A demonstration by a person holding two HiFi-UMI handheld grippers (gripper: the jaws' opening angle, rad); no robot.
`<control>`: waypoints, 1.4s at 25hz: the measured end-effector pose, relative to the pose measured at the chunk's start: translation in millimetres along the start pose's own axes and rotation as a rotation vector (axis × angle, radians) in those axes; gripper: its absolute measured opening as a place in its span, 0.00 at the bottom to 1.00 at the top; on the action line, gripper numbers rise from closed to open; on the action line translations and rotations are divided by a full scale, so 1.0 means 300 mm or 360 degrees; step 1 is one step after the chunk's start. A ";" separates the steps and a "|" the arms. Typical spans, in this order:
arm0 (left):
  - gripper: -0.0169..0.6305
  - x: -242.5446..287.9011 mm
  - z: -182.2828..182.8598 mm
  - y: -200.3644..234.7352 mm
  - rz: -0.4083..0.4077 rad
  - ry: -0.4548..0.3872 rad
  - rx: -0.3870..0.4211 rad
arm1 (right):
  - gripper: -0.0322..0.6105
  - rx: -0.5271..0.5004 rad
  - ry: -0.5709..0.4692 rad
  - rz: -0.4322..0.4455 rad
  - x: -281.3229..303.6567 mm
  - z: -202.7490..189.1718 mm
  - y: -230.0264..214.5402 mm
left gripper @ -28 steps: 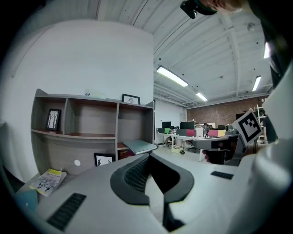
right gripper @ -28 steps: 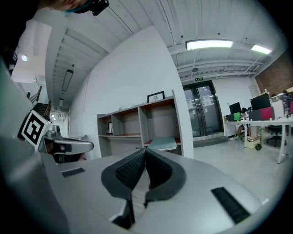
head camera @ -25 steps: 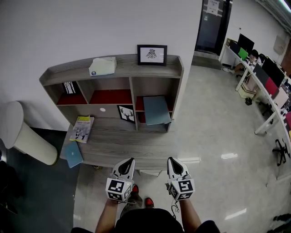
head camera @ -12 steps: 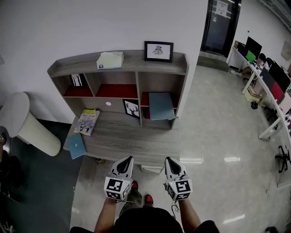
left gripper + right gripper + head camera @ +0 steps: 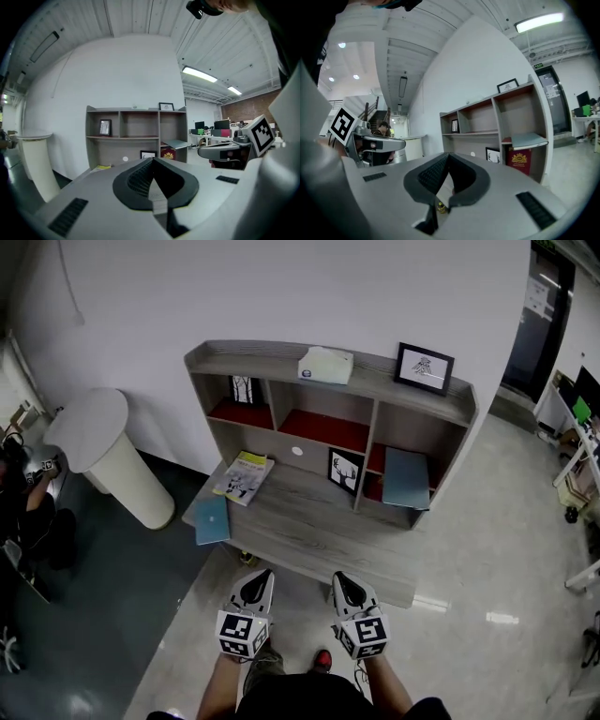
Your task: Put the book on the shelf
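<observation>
**Both grippers shut, books lying on the shelf's desk board**

A red shoe [image 5: 322, 659] is peeking out on the shiny floor, well in front of the shelf [image 5: 262, 360]. Just past it, the left gripper [image 5: 259, 577] and right gripper [image 5: 341, 577] are hanging side by side in front of the shelf. They are pointing at it but not touching it. Each gripper's jaws are pressing together w/ nothing btwn them.

The shelf's flat desk board [image 5: 319, 535] is coming next. A blue book [image 5: 213, 519] is lying flat at the board's front left corner. A yellow book [image 5: 244, 476] is lying flat a bit further back on the left side, close to the blue one. I can't tell which book is the one for the job.

Further back, a deer pic [image 5: 344, 471] is standing near the middle of the shelf, by a wall btwn cubbies. A gray-blue book [image 5: 406, 479] is sitting in the low right cubby & sticking out the front. A small pic [image 5: 243, 390] is standing in the top left cubby.

On the shelf's top, a white box [image 5: 325, 366] is sitting near the middle. A black-framed pic [image 5: 424, 368] is standing on the right end.

A white round post [image 5: 108, 451] is standing just left of the shelf.
</observation>
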State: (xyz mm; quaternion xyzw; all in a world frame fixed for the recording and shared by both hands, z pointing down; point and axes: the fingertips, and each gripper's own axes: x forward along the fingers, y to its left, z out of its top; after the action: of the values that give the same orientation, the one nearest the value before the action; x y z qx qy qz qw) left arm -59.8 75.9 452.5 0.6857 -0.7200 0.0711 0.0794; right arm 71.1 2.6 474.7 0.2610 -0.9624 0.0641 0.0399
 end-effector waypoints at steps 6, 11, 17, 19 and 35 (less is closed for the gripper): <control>0.03 -0.101 -0.062 0.290 0.0197 0.0031 -0.0076 | 0.10 -0.0014 0.0036 0.0205 0.241 -0.004 0.226; 0.03 -0.133 -0.125 0.543 0.0246 0.0081 -0.0117 | 0.10 -0.0001 0.0079 0.0269 0.451 -0.026 0.400; 0.03 -0.112 -0.185 0.823 0.0242 0.0111 -0.0153 | 0.10 -0.0028 0.0097 0.0305 0.696 -0.048 0.580; 0.03 -0.099 -0.205 0.895 0.0227 0.0122 -0.0159 | 0.10 -0.0019 0.0122 0.0307 0.770 -0.074 0.622; 0.03 -0.056 -0.550 1.259 0.0234 0.0330 -0.0333 | 0.10 0.0063 0.0379 0.0333 1.123 -0.385 0.814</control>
State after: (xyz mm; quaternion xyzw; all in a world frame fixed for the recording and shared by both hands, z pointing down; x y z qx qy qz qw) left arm -433.5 145.7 612.7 0.6083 -0.7596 0.0716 0.2189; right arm -337.8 60.6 600.9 0.1507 -0.9713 0.1172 0.1416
